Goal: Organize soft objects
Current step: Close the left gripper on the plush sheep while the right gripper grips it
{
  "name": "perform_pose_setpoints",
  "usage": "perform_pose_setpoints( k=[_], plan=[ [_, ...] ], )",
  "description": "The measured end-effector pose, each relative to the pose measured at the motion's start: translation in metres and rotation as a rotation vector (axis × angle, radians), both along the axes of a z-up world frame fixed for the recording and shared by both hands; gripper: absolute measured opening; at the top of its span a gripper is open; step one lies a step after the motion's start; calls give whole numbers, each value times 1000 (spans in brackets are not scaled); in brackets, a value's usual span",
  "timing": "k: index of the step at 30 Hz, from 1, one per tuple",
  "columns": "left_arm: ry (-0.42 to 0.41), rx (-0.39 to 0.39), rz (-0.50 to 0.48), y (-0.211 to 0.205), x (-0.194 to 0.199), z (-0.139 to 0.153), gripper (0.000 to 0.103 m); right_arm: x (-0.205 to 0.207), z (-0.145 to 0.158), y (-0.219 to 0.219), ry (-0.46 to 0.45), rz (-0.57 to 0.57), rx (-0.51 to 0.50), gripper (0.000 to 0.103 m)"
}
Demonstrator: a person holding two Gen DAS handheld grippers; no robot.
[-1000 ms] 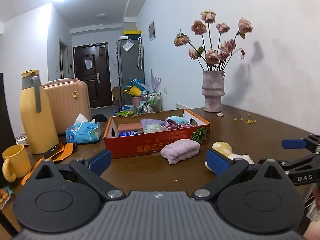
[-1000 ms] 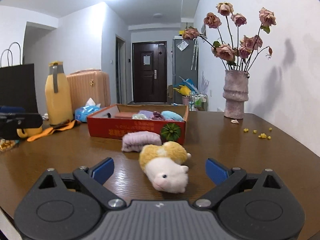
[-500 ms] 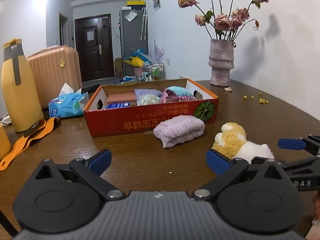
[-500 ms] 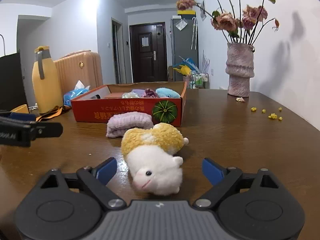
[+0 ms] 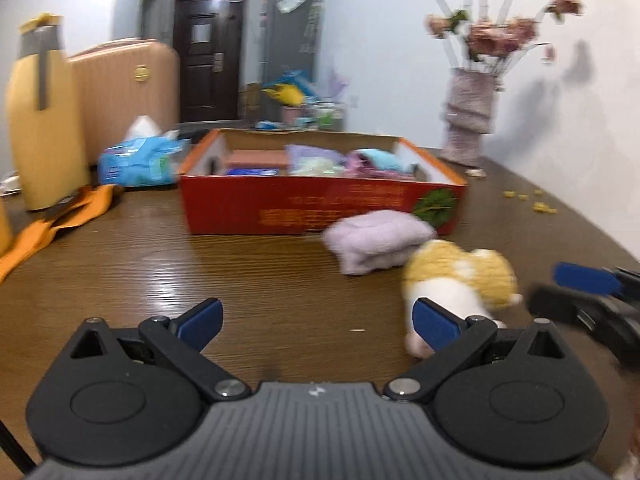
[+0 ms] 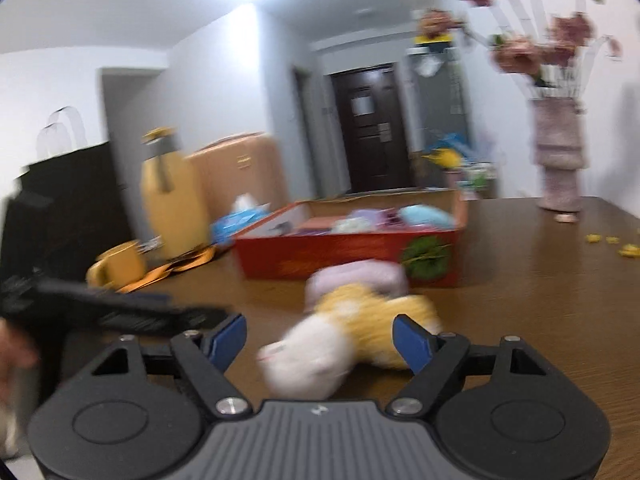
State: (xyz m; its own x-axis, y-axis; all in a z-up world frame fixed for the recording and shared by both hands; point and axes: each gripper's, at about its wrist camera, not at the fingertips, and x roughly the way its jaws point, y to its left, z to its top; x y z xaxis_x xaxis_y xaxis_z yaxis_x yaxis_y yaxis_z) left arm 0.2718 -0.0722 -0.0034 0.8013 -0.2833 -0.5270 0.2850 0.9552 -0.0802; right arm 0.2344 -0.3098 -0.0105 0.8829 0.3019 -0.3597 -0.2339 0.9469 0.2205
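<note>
A yellow-and-white plush toy (image 6: 360, 320) lies on the brown table between the fingers of my right gripper (image 6: 320, 338). Its jaws are closing and the left pad still stands clear of the toy's white head. A folded lilac towel (image 6: 356, 276) rests just behind the toy, against the red cardboard box (image 6: 340, 252) that holds several soft items. My left gripper (image 5: 318, 322) hovers open and low over the table with nothing between its fingers. The plush toy (image 5: 460, 276) shows past its right finger, with the lilac towel (image 5: 376, 240), red box (image 5: 320, 204) and right gripper (image 5: 572, 290) around it.
A yellow jug (image 5: 40, 120), a blue tissue pack (image 5: 136, 160) and an orange strap (image 5: 60, 220) sit left of the box. A yellow mug (image 6: 120, 268) stands at the far left. A vase of dried roses (image 5: 468, 120) and yellow crumbs (image 5: 532, 200) occupy the back right.
Both grippers have dropped lower and moved in toward the plush toy. The right gripper's jaws have narrowed around it. The toy now lies more crosswise in the right wrist view.
</note>
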Motion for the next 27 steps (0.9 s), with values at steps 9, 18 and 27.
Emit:
perform_pose_setpoints(
  k=[9,18,27],
  plan=[
    [56,-28,-224,-55,-4,-21,86,79,-15,-34,144,-48,113,67],
    [31,-91,-268,-23,-31,-8,55,59,-25,-33,264,14,282,36],
    [23,-174,-220,-11,-21,27,42,41,-18,6,339,153,225,35]
  ],
)
